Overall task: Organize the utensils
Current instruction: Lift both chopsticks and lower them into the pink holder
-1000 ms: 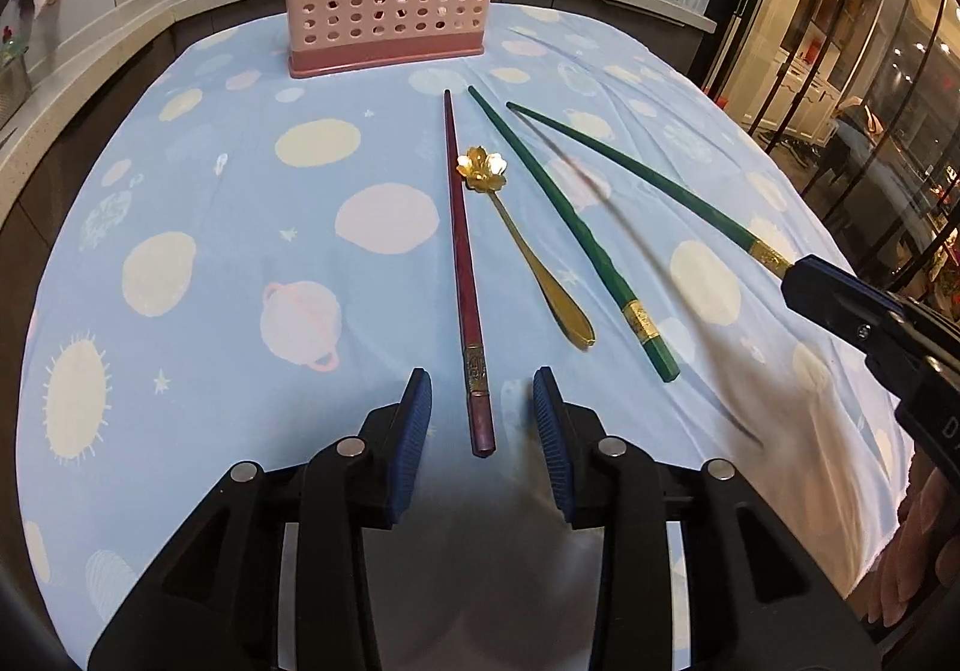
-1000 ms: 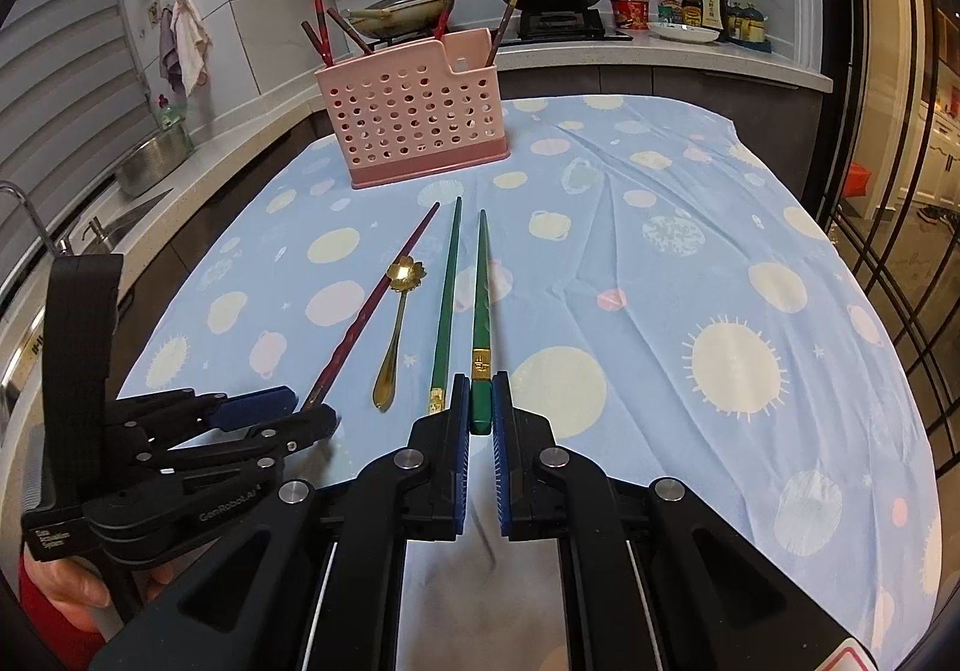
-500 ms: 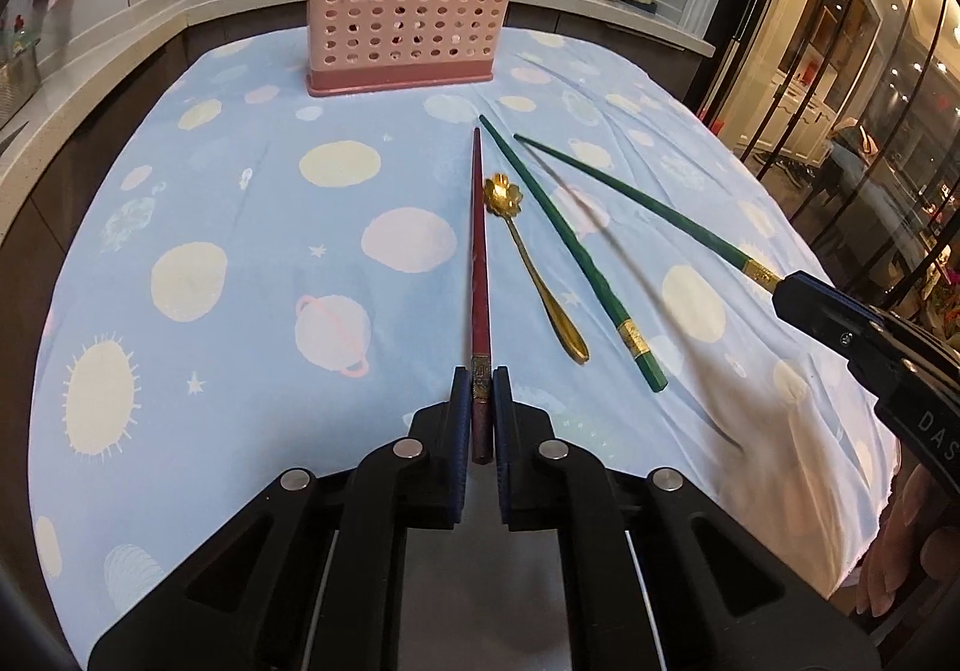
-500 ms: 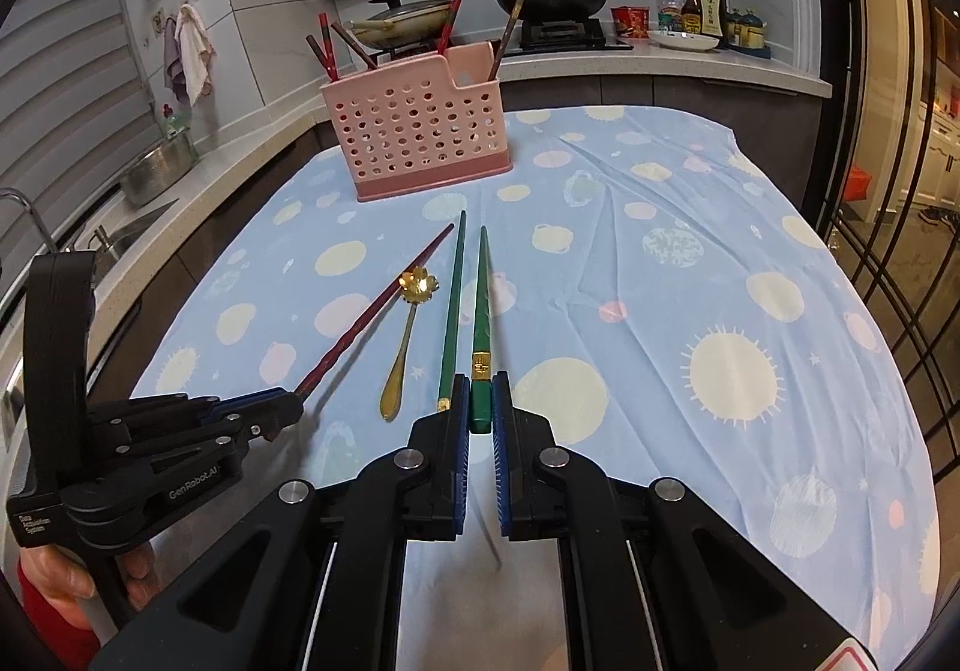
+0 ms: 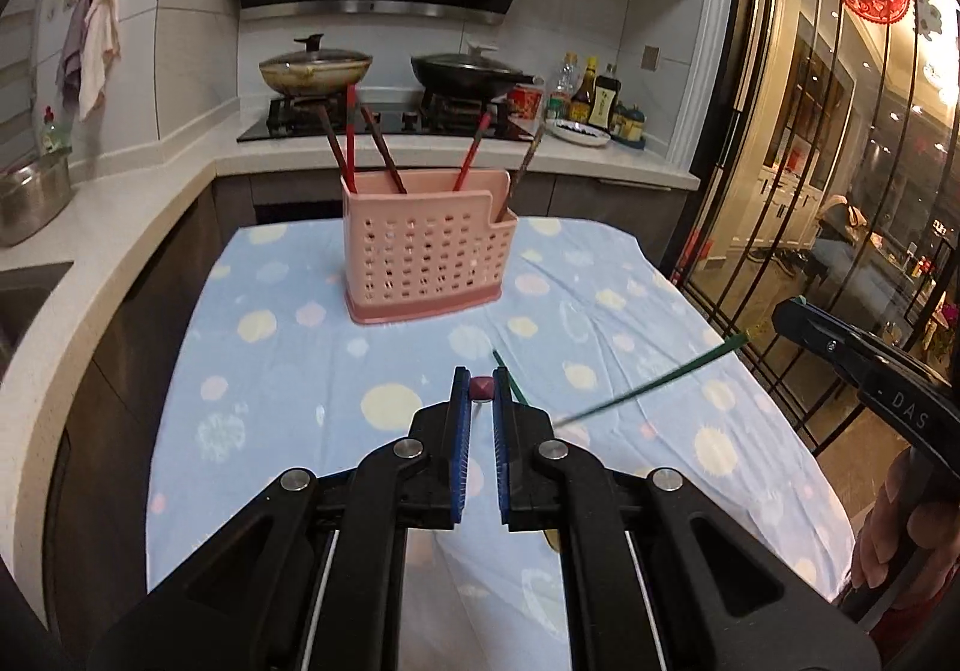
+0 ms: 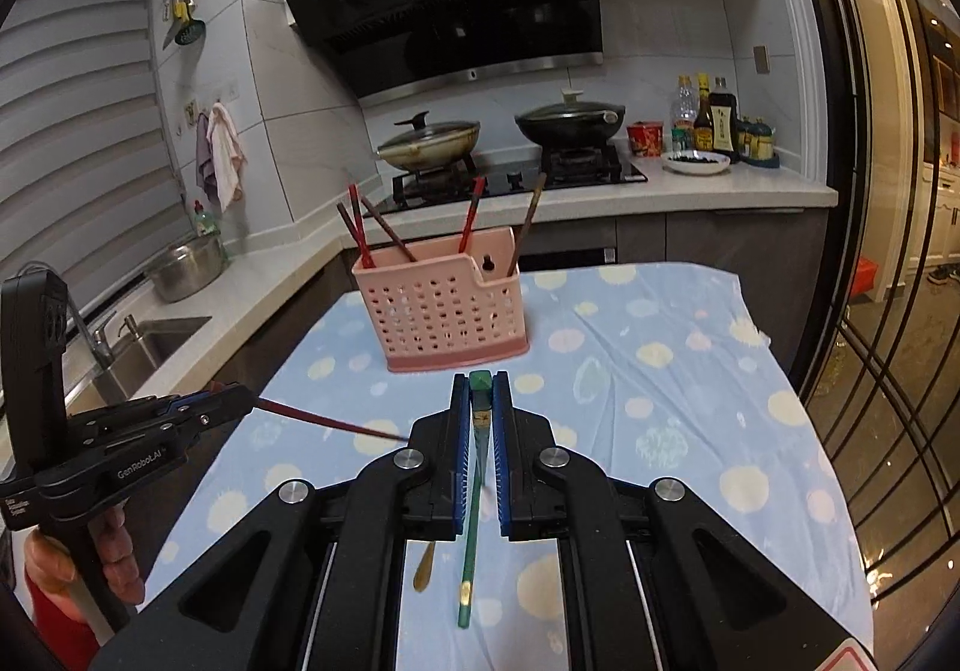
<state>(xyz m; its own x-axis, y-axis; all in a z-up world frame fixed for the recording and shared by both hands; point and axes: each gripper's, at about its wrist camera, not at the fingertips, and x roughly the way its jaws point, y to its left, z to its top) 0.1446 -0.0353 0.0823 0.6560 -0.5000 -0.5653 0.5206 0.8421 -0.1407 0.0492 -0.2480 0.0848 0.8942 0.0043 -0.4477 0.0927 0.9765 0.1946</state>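
Left hand-held gripper (image 5: 481,392): you have it clamped on the butt of the red chopstick (image 6: 327,422), held clear of the desk (image 5: 288,359) so it can go to the rack.
Right hand-held gripper (image 6: 480,392): clamped on a green chopstick (image 6: 479,431) by its thick end, tip hanging toward the desk.
Rack (image 5: 427,260): pink, by the desk's far edge, chopsticks already upright in it.
Left behind: a second green chopstick (image 6: 468,563) and a gold spoon (image 6: 423,572) near the near edge.
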